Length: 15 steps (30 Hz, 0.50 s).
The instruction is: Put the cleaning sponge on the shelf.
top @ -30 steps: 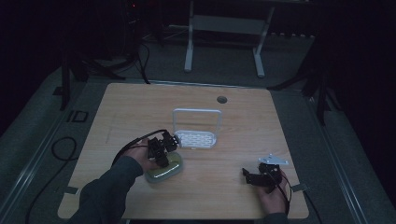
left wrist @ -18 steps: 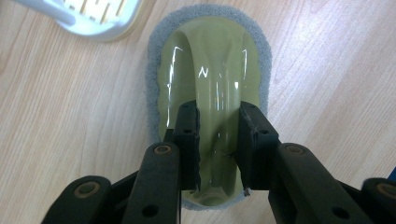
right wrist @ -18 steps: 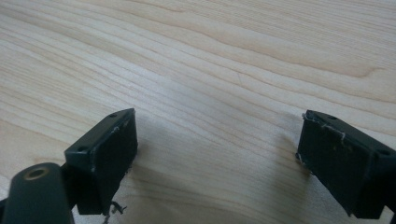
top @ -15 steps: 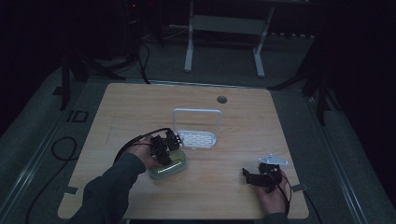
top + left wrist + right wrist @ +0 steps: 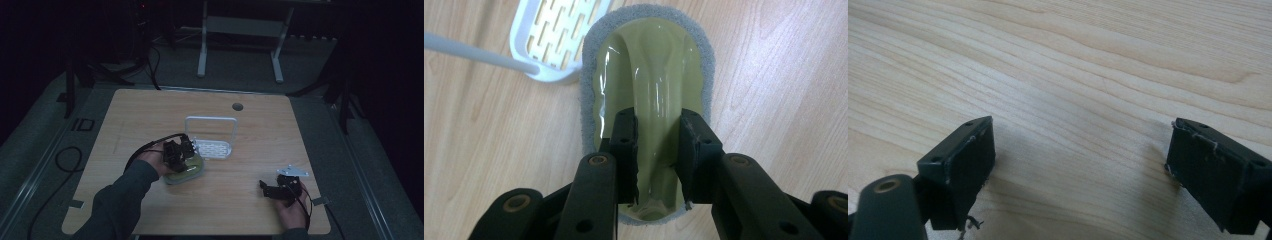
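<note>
Left gripper (image 5: 656,150) is down on the scrubber (image 5: 649,75) — jaws clamped on either side of its raised green handle, pads pressing the glossy plastic. The scrubber lies flat on the table (image 5: 150,115), grey pad underneath, left of centre and toward the near edge, its far end just beside the white rack (image 5: 212,142). Over at the near right, the right gripper (image 5: 1083,165) sits low above bare wood — jaws wide apart, nothing between them.
</note>
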Each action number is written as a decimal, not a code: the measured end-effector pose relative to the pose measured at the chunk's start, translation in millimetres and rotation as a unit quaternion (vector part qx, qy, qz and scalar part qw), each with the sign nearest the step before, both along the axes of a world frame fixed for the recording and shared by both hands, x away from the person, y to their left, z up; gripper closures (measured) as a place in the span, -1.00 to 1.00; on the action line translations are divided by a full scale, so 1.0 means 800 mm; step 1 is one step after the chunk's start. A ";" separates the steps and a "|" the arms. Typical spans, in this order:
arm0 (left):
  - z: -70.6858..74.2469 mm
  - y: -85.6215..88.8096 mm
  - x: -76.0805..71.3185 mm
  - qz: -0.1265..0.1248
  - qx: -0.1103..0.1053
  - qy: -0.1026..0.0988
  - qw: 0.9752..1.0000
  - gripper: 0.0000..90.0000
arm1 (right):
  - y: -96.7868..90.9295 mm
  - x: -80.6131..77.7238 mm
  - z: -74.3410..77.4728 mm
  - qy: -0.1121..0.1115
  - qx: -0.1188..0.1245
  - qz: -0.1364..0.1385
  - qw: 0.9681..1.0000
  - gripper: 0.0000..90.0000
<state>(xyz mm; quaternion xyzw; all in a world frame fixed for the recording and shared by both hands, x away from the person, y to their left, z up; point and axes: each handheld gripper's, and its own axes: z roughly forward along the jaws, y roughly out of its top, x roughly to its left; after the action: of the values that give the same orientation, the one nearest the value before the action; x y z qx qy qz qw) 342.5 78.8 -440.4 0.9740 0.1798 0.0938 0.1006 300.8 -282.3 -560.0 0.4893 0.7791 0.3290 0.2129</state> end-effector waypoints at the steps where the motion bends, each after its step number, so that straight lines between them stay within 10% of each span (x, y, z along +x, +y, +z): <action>1: 0.000 0.000 0.000 -0.004 0.001 -0.002 1.000 0.60 | 0.000 0.000 0.000 0.000 0.000 0.000 1.000 -0.74; 15: 0.004 -0.010 0.006 -0.038 0.008 -0.021 0.999 0.60 | 0.000 0.000 0.000 0.000 0.000 0.000 1.000 -0.74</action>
<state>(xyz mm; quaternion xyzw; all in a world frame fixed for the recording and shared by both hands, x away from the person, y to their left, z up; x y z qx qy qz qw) 347.0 71.0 -437.1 0.9787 0.1401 0.1117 0.0997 300.8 -282.3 -560.0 0.4892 0.7791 0.3290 0.2130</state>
